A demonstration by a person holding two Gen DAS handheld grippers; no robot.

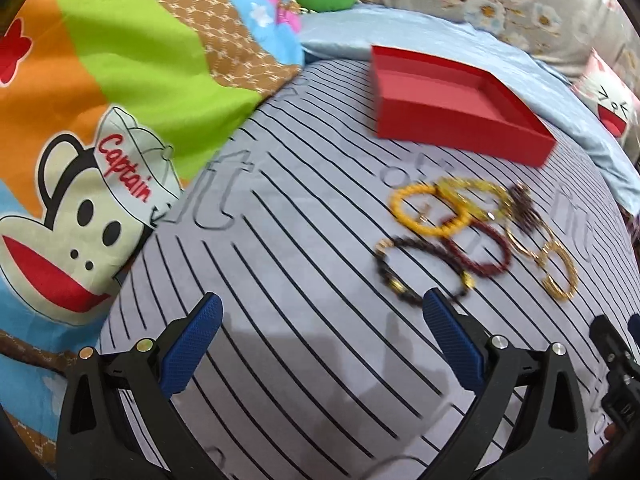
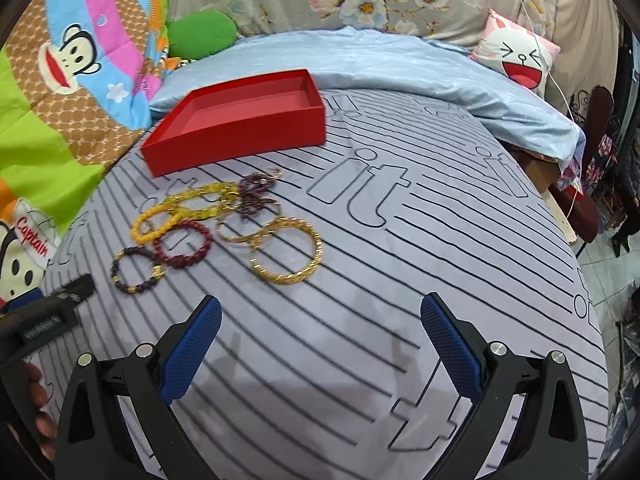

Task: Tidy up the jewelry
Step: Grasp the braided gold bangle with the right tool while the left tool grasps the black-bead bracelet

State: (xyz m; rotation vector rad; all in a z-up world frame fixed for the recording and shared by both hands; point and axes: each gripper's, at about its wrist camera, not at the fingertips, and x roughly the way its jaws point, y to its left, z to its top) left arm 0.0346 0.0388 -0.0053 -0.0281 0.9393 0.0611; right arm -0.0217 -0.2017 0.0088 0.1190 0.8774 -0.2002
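Observation:
Several bracelets lie in a loose heap on the striped grey bedsheet (image 1: 280, 240): a yellow bead bracelet (image 1: 430, 210), a dark red one (image 1: 480, 254), a dark bead one (image 1: 420, 270) and gold bangles (image 1: 558, 270). In the right wrist view the heap shows too, with a gold bangle (image 2: 286, 252) nearest. An empty red box (image 1: 452, 104) (image 2: 240, 124) sits behind the heap. My left gripper (image 1: 320, 308) is open and empty, left of and short of the bracelets. My right gripper (image 2: 320, 308) is open and empty, just short of the gold bangle.
A colourful monkey-print quilt (image 1: 100, 120) lies to the left. A light blue blanket (image 2: 380, 68), a green cushion (image 2: 200, 36) and a pink cartoon pillow (image 2: 516, 52) lie at the back. The bed's edge drops off at the right (image 2: 580, 264).

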